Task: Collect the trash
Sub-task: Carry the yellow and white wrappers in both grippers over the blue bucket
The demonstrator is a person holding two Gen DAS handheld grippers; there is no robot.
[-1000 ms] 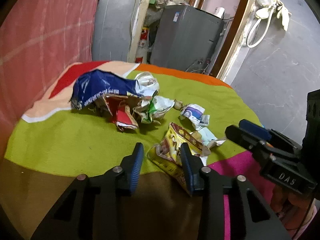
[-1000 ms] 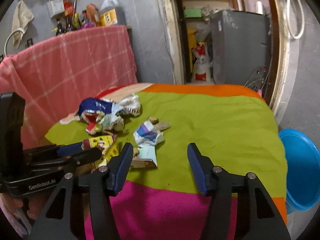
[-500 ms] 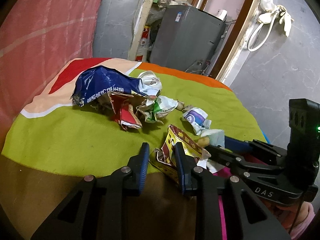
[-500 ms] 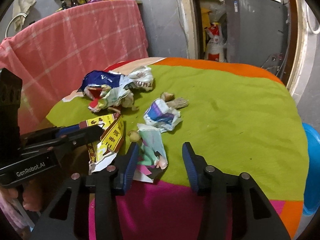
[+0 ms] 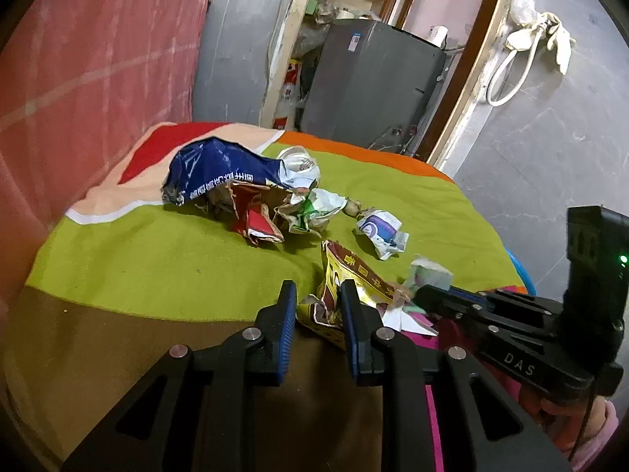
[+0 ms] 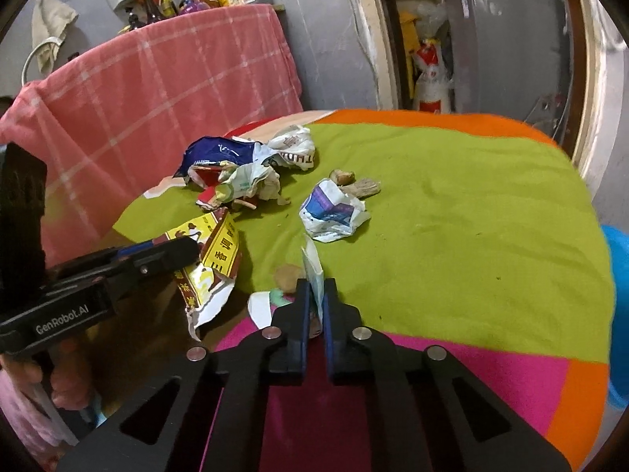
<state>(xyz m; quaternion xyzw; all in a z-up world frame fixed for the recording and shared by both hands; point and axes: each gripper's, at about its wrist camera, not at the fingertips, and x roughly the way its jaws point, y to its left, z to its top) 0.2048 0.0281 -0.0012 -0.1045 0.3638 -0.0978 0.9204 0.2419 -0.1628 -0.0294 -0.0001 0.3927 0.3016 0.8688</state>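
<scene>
Right wrist view: the right hand-held gripper (image 6: 315, 306) is clamped on a pale folded paper scrap (image 6: 313, 271) at the near edge of the cloth-covered bench (image 6: 452, 212). The left hand-held gripper (image 5: 316, 314) is closing, its jaws still apart, with the yellow torn wrapper (image 5: 346, 275) partly between them. The pick-up step is in hand; next, likely, lifting both pieces toward the blue bin (image 6: 617, 314) beside the bench.

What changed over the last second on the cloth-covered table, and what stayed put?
The right gripper closed from wide open onto the pale green wrapper, now pinched upright. The left gripper narrowed around the yellow-red packet and is closing. The blue bag pile and white-purple wrapper stayed put.
</scene>
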